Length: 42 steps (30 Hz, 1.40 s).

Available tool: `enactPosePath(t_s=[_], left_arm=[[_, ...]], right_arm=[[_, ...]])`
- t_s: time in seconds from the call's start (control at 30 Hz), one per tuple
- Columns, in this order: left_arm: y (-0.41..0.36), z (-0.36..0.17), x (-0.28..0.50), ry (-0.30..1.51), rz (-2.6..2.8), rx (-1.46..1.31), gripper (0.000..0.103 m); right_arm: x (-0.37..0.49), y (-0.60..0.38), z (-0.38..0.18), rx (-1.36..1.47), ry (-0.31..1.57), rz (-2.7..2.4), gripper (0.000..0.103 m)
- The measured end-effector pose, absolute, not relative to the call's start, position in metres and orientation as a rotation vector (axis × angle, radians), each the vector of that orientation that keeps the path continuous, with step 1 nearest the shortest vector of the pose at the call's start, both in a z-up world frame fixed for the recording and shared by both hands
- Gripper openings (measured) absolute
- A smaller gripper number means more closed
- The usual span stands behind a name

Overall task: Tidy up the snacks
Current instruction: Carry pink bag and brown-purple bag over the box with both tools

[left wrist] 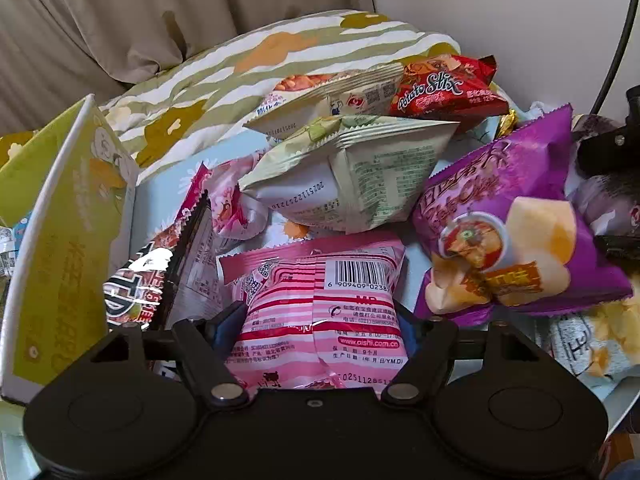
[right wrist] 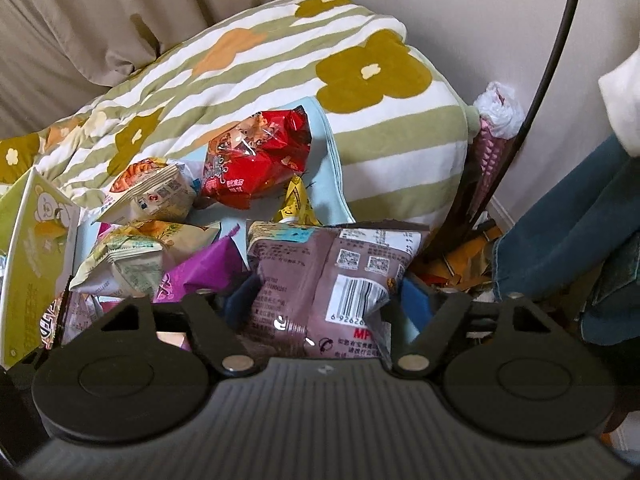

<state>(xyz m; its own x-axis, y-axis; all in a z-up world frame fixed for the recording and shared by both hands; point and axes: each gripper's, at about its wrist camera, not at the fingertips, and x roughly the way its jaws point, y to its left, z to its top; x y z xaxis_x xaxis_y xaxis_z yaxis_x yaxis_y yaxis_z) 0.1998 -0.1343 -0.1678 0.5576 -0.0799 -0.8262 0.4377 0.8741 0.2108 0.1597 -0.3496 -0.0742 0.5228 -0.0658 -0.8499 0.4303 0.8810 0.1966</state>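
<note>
I have the left gripper [left wrist: 320, 332] with its jaws clamped on a pink packet [left wrist: 320, 312], the right gripper [right wrist: 316, 300] clamped on a brown packet [right wrist: 320, 280]; the snack pile [left wrist: 360, 168] ahead looks largely unsorted; most work remains, I judge.

Both wrist cams sat close over the snack pile, facing the floral pillow [left wrist: 280, 64]; both saw it.

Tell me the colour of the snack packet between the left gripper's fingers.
Pink-and-white striped snack packet, barcode side up; clearest in the left wrist view.
</note>
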Motion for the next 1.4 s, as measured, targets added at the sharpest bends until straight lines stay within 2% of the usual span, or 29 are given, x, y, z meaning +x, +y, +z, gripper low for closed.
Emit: enactPosePath(t_s=[0.07,0.1,0.13,0.53,1.03,1.4], left_arm=[[-0.133,-0.165,0.197,0.928,-0.316,0.417,0.077],[-0.134,-0.163,0.195,0.923,-0.314,0.414,0.077],[-0.134,-0.161,0.193,0.917,-0.312,0.412,0.077],[-0.128,-0.131,0.171,0.854,-0.299,0.371,0.076],[-0.111,-0.067,0.142,0.719,-0.23,0.286,0.076],[-0.049,-0.001,0.137,0.585,-0.065,0.208,0.076]], right_arm=[[0.159,-0.348,-0.072,0.407,0.976,-0.298,0.08],[0.158,-0.347,-0.071,0.409,0.973,-0.29,0.071],[0.157,-0.347,-0.071,0.413,0.971,-0.28,0.07],[0.14,-0.343,-0.052,0.391,0.919,-0.268,0.069],[0.125,-0.324,0.002,0.308,0.784,-0.164,0.069],[0.143,-0.269,0.045,0.242,0.688,0.063,0.069]])
